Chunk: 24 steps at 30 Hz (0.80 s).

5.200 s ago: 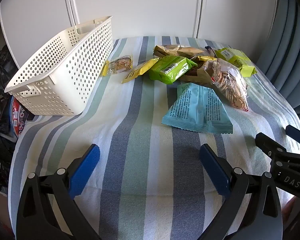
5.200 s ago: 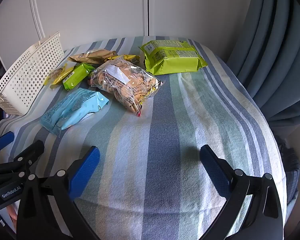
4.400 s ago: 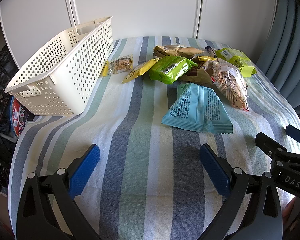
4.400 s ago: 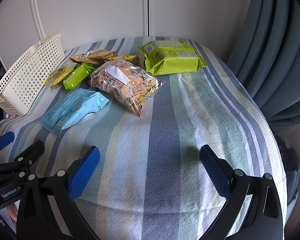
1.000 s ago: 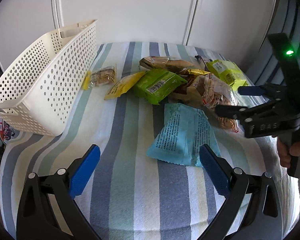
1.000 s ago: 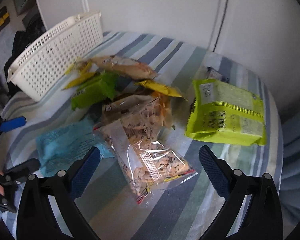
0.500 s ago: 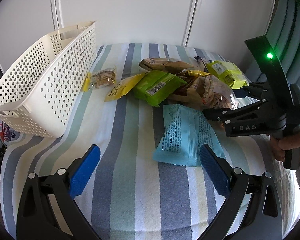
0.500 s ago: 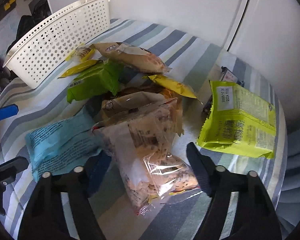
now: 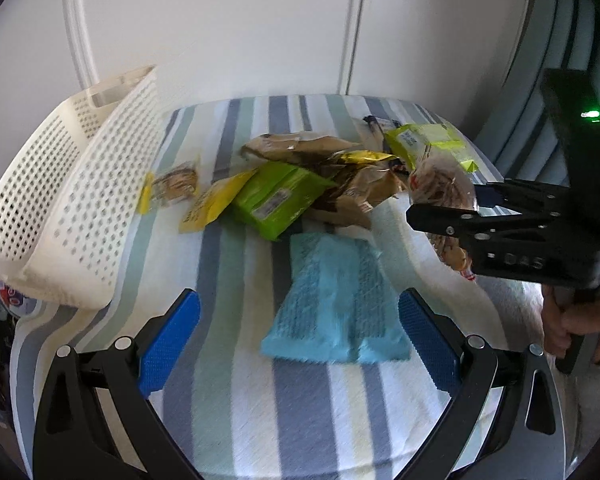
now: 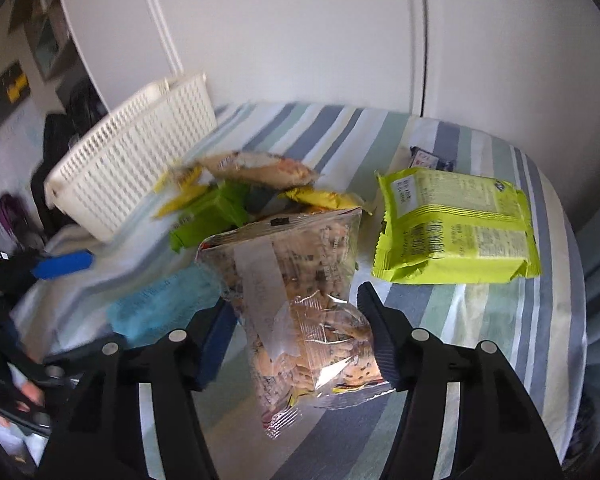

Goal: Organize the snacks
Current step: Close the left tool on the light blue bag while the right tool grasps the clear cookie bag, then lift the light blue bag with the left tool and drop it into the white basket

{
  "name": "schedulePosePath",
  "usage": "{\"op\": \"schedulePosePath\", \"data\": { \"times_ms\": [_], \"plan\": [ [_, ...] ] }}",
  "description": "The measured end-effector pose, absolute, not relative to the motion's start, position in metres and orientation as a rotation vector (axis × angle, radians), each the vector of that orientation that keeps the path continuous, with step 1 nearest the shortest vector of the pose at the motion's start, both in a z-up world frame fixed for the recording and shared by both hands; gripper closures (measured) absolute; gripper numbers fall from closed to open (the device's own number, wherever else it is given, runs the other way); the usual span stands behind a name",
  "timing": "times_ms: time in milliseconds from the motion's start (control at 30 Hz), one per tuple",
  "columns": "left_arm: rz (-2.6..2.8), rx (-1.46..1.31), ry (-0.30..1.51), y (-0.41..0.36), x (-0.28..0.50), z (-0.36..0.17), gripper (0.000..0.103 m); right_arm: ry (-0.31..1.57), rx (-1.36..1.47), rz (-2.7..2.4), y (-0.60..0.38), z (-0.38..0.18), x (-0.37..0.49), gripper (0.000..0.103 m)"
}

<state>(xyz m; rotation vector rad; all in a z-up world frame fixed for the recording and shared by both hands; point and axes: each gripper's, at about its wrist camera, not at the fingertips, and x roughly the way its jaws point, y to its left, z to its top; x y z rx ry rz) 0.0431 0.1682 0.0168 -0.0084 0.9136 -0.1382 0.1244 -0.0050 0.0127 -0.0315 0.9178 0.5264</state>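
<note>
A white perforated basket (image 9: 80,200) (image 10: 140,176) stands at the left of the striped table. Snack packets lie in a heap beside it: a green one (image 9: 280,200), a yellow one (image 9: 216,200), a brown one (image 9: 296,144) and a small biscuit pack (image 9: 172,188). My right gripper (image 10: 296,312) is shut on a clear bag of cookies (image 10: 300,300) (image 9: 440,184) and holds it tilted above the cloth. My left gripper (image 9: 300,320) is open, low over a light blue packet (image 9: 336,304) that lies flat between its fingers.
A large lime packet (image 10: 452,232) lies flat at the right, with a small dark packet (image 10: 432,160) behind it. White cupboard doors close off the back. A grey-blue curtain (image 9: 540,60) hangs at the right. Dark clutter sits beyond the table's left edge.
My right gripper has closed on the cookie bag and raised it off the heap. My left gripper has moved forward, so the blue packet now lies between its fingers.
</note>
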Motion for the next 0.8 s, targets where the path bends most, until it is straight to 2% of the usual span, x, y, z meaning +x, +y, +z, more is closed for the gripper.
{"op": "schedulePosePath", "data": {
  "times_ms": [367,467,533,600,667,800],
  "plan": [
    [-0.195,0.033,1.027,0.135,0.084,-0.006,0.002,0.831,0.125,0.491,-0.034,0.026,0.116,0.042],
    [-0.184,0.038,1.038,0.133,0.090,-0.011,0.005,0.820,0.130,0.491,-0.033,0.026,0.116,0.042],
    [-0.182,0.033,1.044,0.132,0.093,-0.013,0.025,0.818,0.128,0.494,-0.034,0.026,0.116,0.042],
    [-0.182,0.016,1.057,0.134,0.096,-0.017,0.034,0.815,0.117,0.494,-0.032,0.024,0.114,0.042],
    [-0.185,0.004,1.052,0.136,0.098,-0.019,0.035,0.809,0.098,0.492,-0.028,0.024,0.112,0.042],
    [-0.181,0.006,1.000,0.138,0.089,-0.014,0.043,0.796,0.084,0.490,-0.026,0.025,0.109,0.042]
  ]
}}
